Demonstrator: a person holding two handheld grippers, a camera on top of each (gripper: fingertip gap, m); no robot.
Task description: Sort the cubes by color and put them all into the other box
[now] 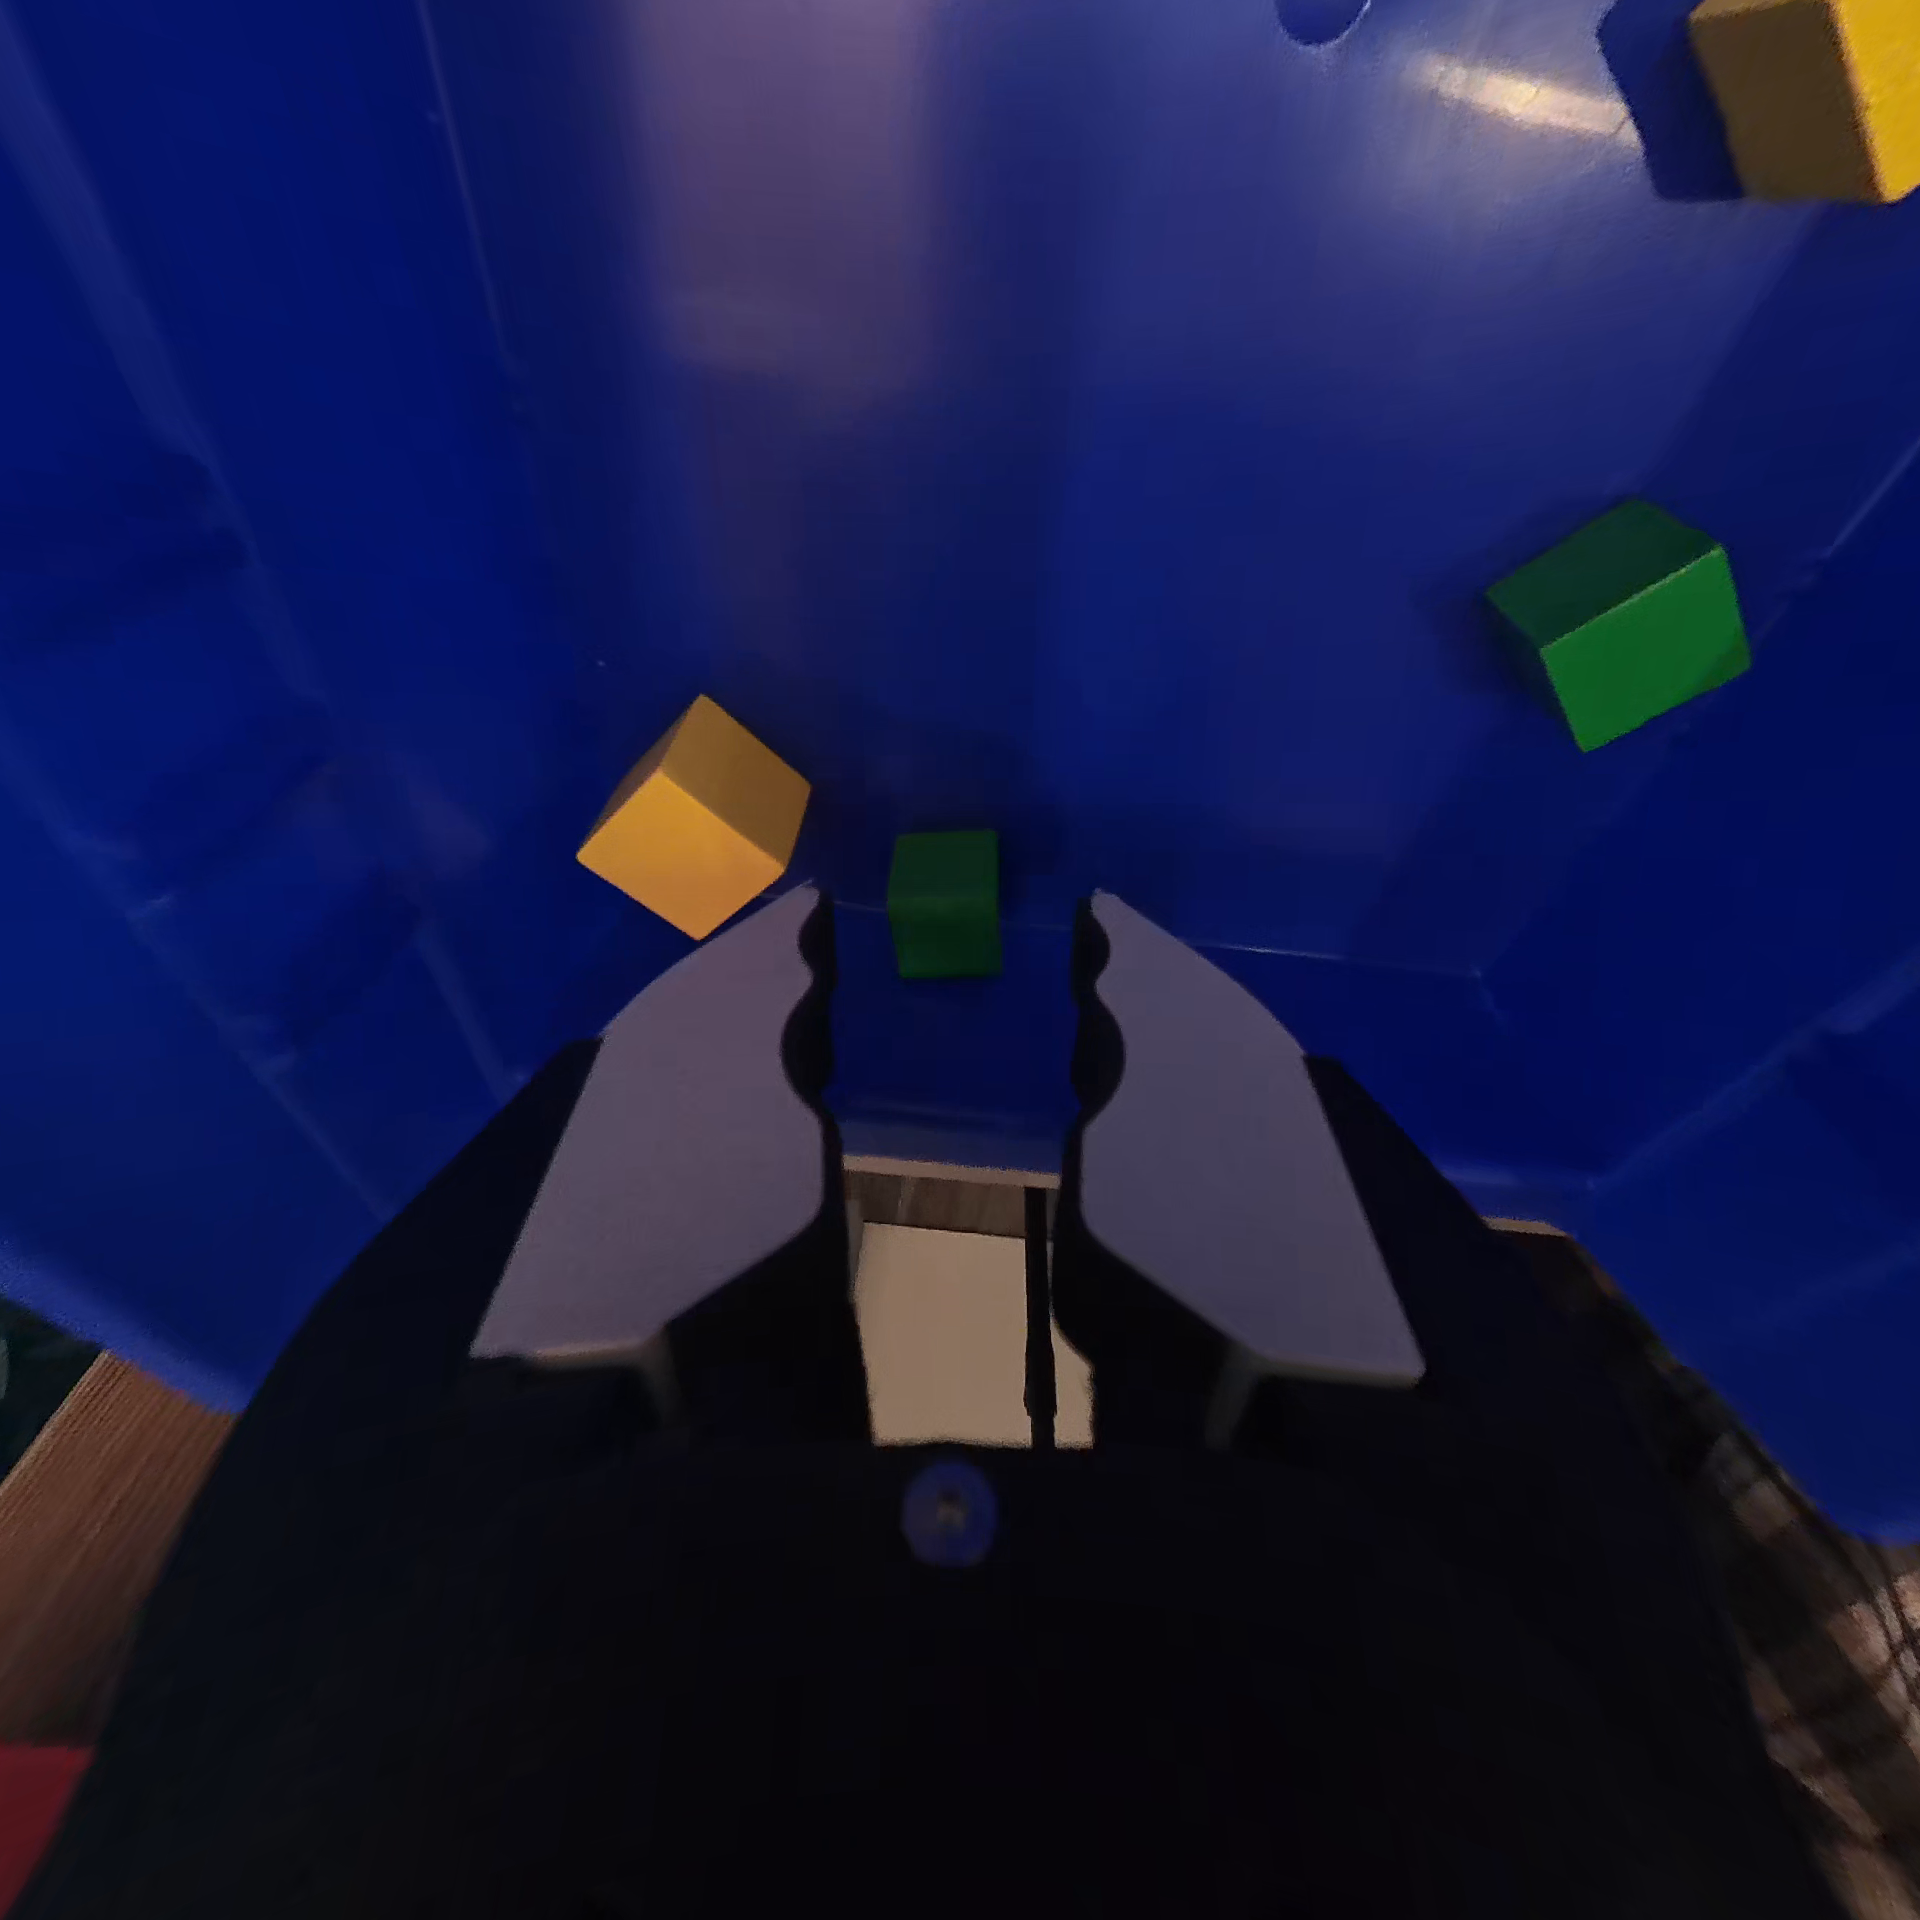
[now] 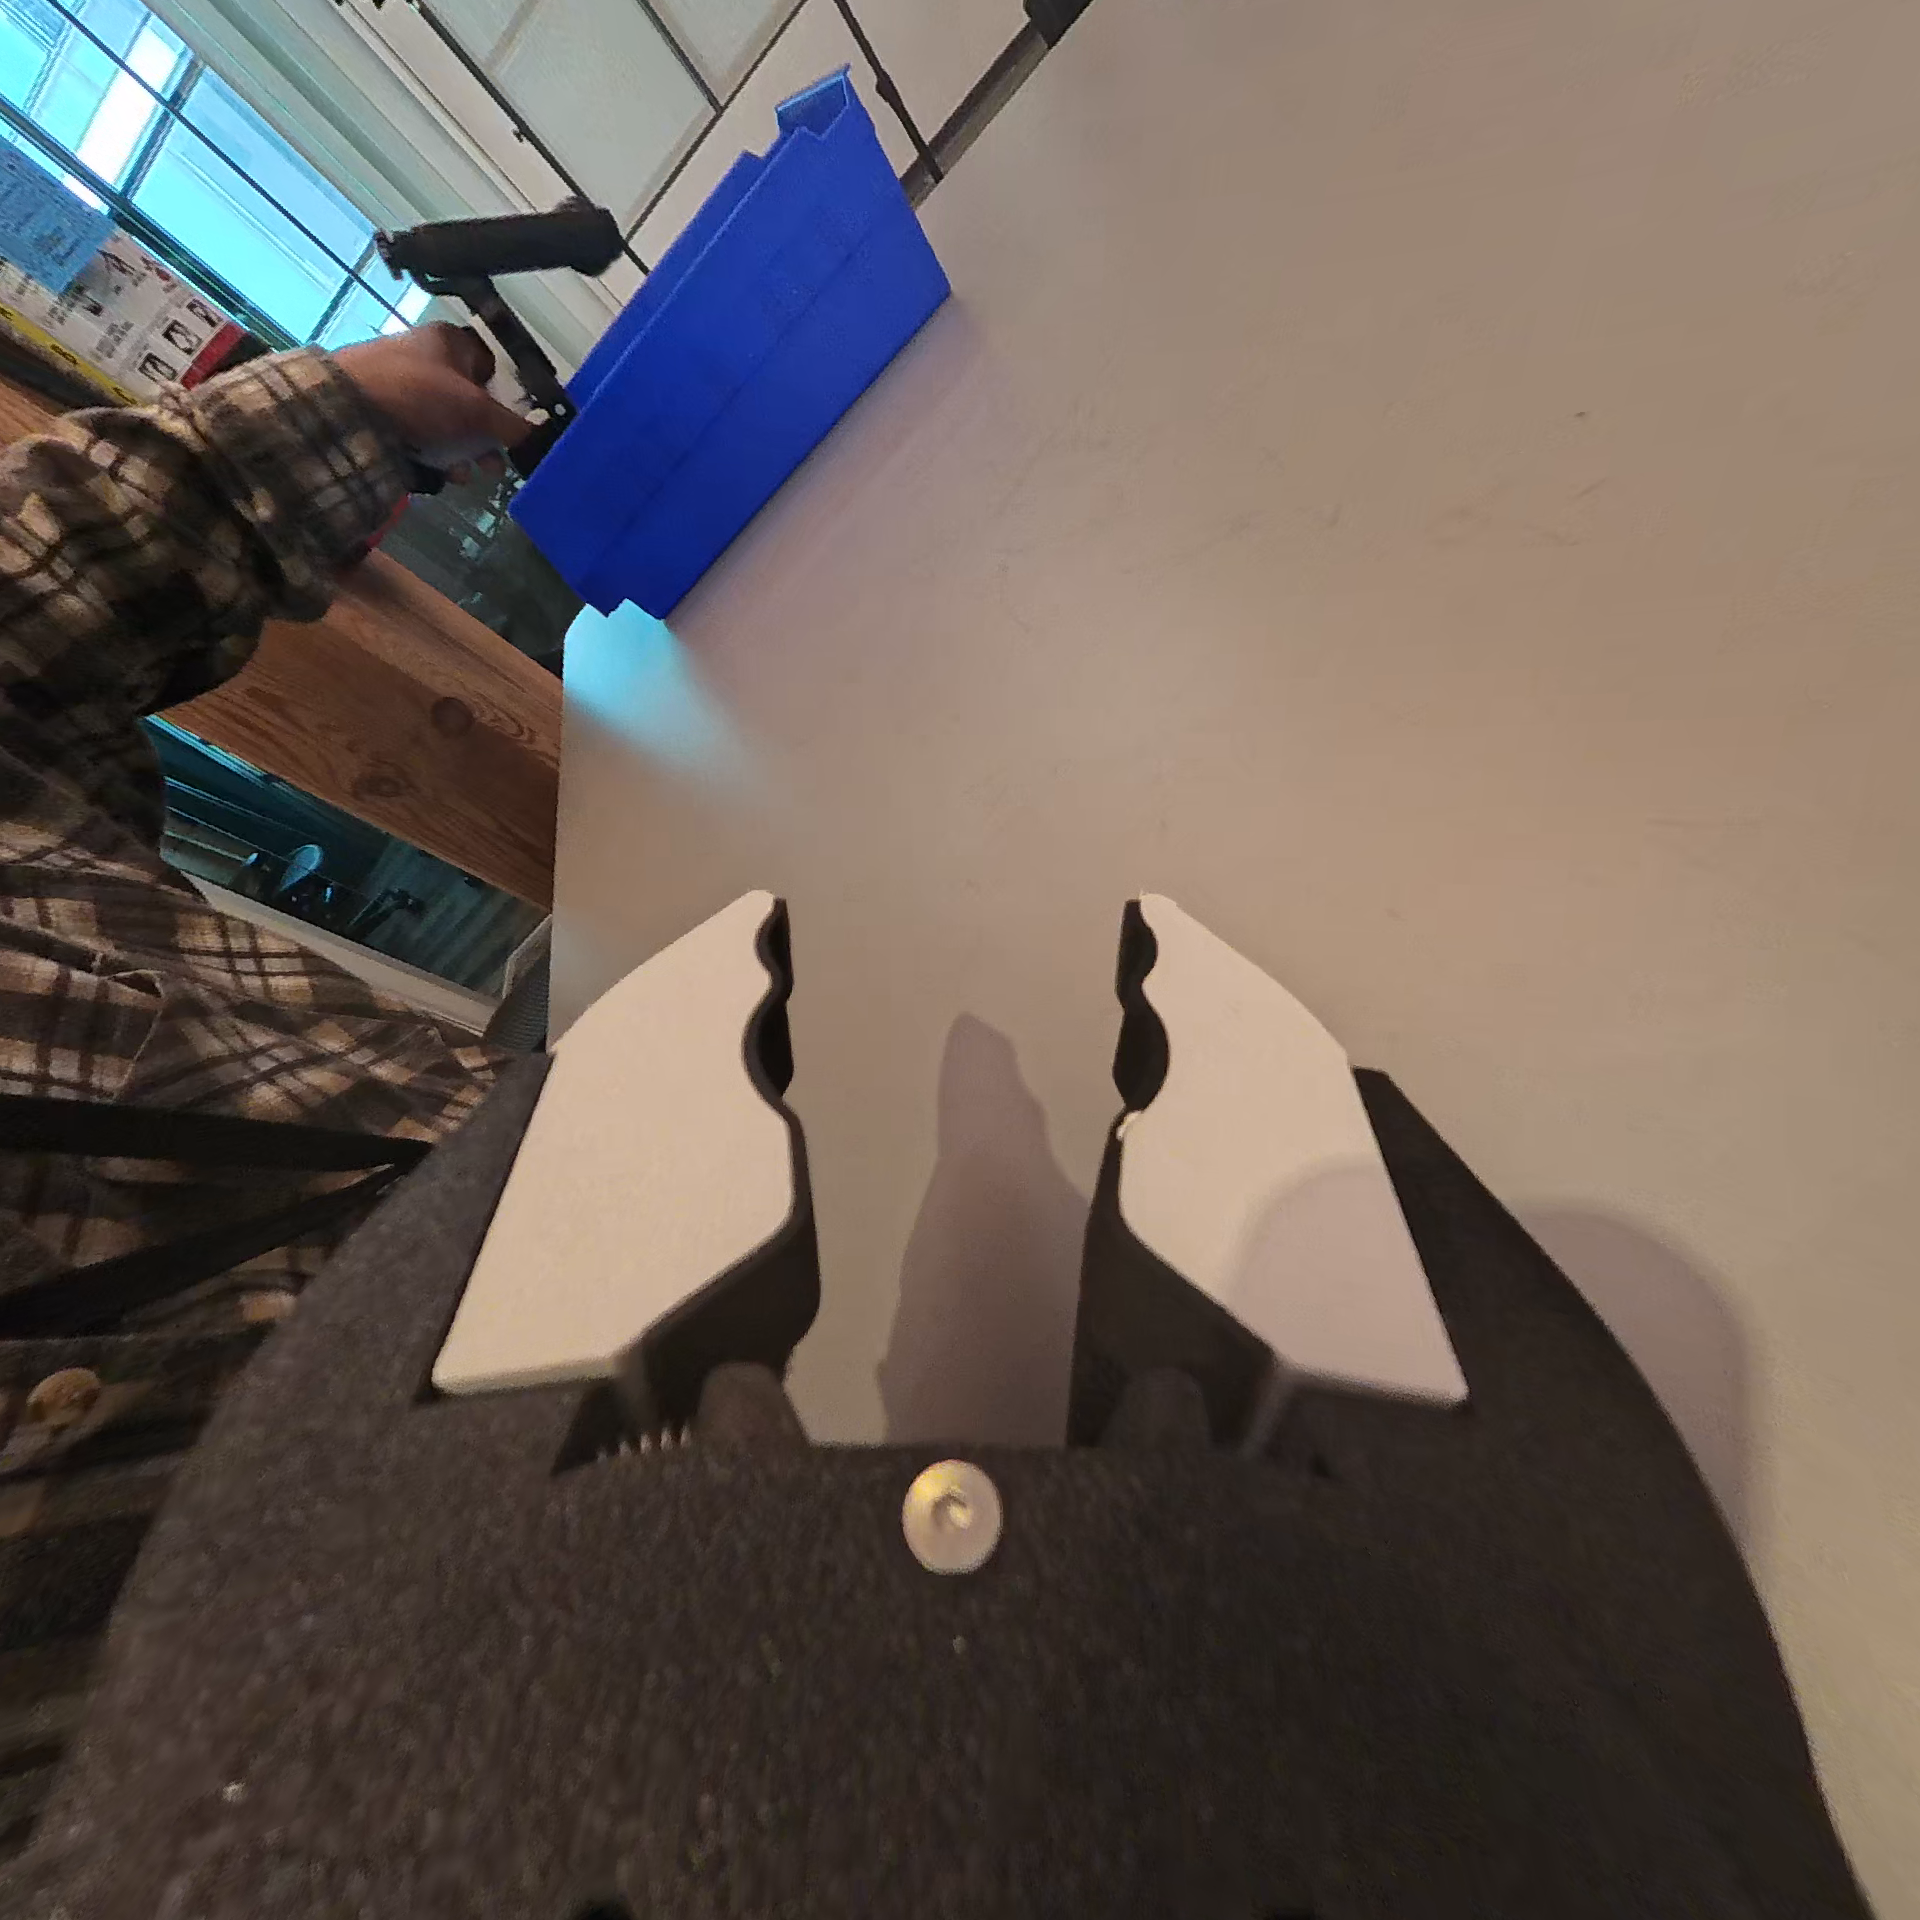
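Windowed workroom behind; a pale counter (image 2: 1351,623) carries a blue plastic box (image 2: 748,343) at its far corner, next to a wooden top.

Left tongs (image 1: 951,909): reaching inside the blue box (image 1: 935,364), jaws apart, nothing between them. A small green cube (image 1: 943,902) lies on the box floor directly ahead of the gap, beyond the tips. A yellow cube (image 1: 694,816) sits just beside the left fingertip (image 1: 800,914). A second green cube (image 1: 1621,623) and a second yellow cube (image 1: 1808,94) lie well apart to the right. No other box is visible in either view.

Right tongs (image 2: 956,914): jaws apart, empty, held low over bare counter, well away from the box. A hand (image 2: 436,384) in a plaid sleeve holds the other tool at the box.

Risks, as judged:
- The left finger may catch the yellow cube on approach and knock it into the green one, spoiling alignment.
- Closing off-centre could clip the green cube by a corner, so it twists out or drops in transit.
- The green cube sits close to the near wall; the steep angle may jam a tip against the box floor or wall.
- The left view is soft; exact contact cannot be confirmed.
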